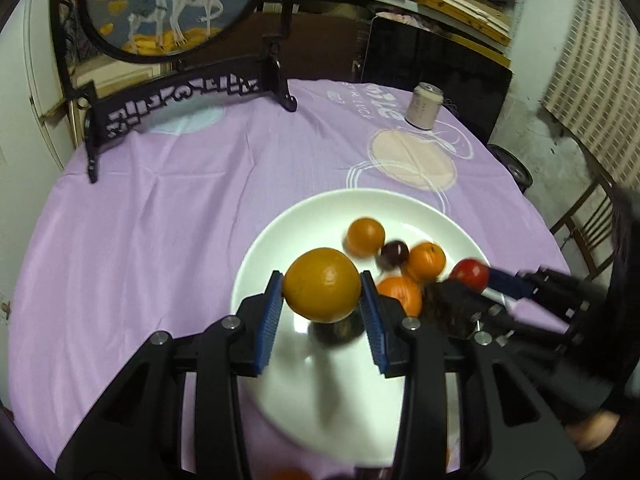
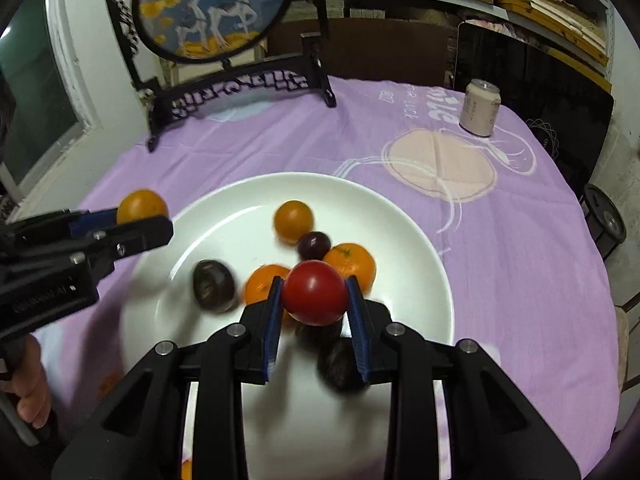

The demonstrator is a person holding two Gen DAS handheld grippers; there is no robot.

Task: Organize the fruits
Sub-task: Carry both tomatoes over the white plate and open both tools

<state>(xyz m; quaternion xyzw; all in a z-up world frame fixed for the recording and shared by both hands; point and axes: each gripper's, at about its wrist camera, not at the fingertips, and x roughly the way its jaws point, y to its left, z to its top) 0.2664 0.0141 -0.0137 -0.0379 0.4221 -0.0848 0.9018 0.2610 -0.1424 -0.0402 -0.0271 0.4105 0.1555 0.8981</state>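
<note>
My left gripper (image 1: 322,286) is shut on a large orange (image 1: 322,284) and holds it just above the white plate (image 1: 304,212). My right gripper (image 2: 314,294) is shut on a red tomato-like fruit (image 2: 314,292) over the plate (image 2: 400,216). In the plate lie a small orange (image 2: 294,220), a dark plum (image 2: 314,245), two tangerines (image 2: 352,264), and dark brown fruits (image 2: 213,286). The right gripper with the red fruit (image 1: 470,273) shows at the plate's right in the left wrist view. The left gripper with the orange (image 2: 142,205) shows at the left in the right wrist view.
A purple cloth (image 1: 160,208) covers the round table. A black carved stand with a round deer painting (image 1: 172,92) stands at the back left. A pale can (image 1: 424,104) stands at the back right. Chairs are around the table's edge.
</note>
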